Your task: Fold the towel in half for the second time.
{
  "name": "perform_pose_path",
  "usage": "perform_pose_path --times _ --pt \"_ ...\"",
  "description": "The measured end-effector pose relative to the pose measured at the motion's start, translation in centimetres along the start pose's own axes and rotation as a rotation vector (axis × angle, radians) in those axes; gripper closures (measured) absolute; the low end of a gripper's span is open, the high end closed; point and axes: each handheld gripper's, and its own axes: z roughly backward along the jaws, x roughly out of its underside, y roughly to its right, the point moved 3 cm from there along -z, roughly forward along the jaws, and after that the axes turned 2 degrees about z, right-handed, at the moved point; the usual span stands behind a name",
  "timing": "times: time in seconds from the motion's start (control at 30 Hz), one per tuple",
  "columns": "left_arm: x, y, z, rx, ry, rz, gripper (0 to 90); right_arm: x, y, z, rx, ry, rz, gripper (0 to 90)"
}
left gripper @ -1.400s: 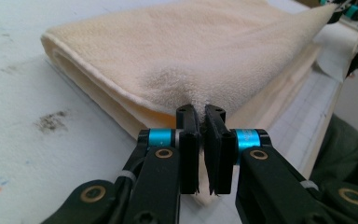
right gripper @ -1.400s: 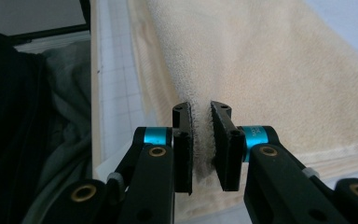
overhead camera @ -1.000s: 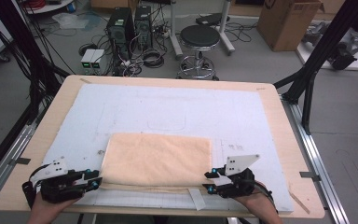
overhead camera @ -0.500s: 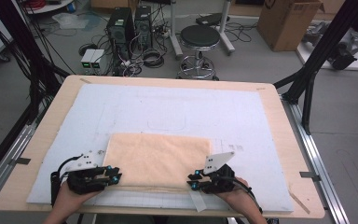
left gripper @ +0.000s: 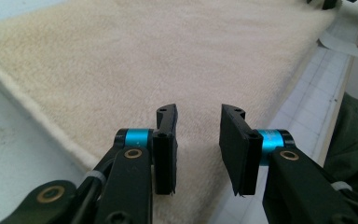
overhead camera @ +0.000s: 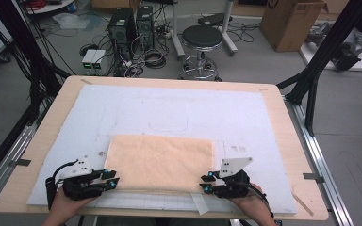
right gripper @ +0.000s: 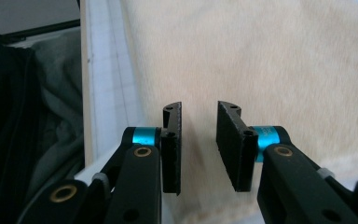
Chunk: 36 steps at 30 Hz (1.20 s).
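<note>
A grey floor (overhead camera: 264, 61) lies beyond the wooden table (overhead camera: 283, 136). On it stand a black round stool (overhead camera: 202, 37), two dark computer towers (overhead camera: 132, 26) amid tangled cables (overhead camera: 151, 59), and a cardboard box (overhead camera: 290, 21). Black frame struts (overhead camera: 330, 44) rise at both sides.

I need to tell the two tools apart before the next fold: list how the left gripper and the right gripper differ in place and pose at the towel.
The left gripper sits at the near left corner of the cream towel, jaws pointing rightward; the right gripper sits at the near right corner, jaws pointing leftward. The left gripper's grey plate lies flatter, while the right gripper's tilts up more. Both hover over the towel's near edge with a gap between the jaws, nothing pinched, after closing then reopening slightly.
</note>
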Motion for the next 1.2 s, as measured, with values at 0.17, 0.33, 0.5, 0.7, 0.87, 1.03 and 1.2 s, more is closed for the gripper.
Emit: perform_pose_path --times 0.17,0.33,0.5,0.7,0.87,1.03,1.2 --pt "0.4 0.0 -0.2 -0.002 -0.021 0.004 67.0 1.0 -0.2 0.3 0.02 -0.028 0.005 71.7" --pt "0.2 0.0 0.4 -0.013 0.018 -0.012 64.1 1.1 0.0 0.9 0.01 0.019 -0.004 69.7" --pt "0.4 -0.1 0.5 -0.027 0.014 -0.012 63.5 2.0 -0.2 0.7 0.037 -0.012 -0.003 69.5" --pt "0.7 -0.1 -0.2 -0.025 -0.016 -0.02 62.6 2.1 -0.1 0.7 0.033 0.0 -0.02 67.1" --pt "0.5 -0.2 0.1 -0.013 0.005 -0.021 60.6 1.8 0.1 0.9 0.035 0.036 -0.049 57.2" --pt "0.0 -0.3 0.8 0.013 0.062 -0.02 55.4 1.3 0.6 1.3 0.042 0.095 -0.077 48.7" --pt "-1.1 -1.4 1.1 -0.034 0.098 0.005 47.9 0.6 1.8 1.8 0.091 0.103 -0.103 40.9"
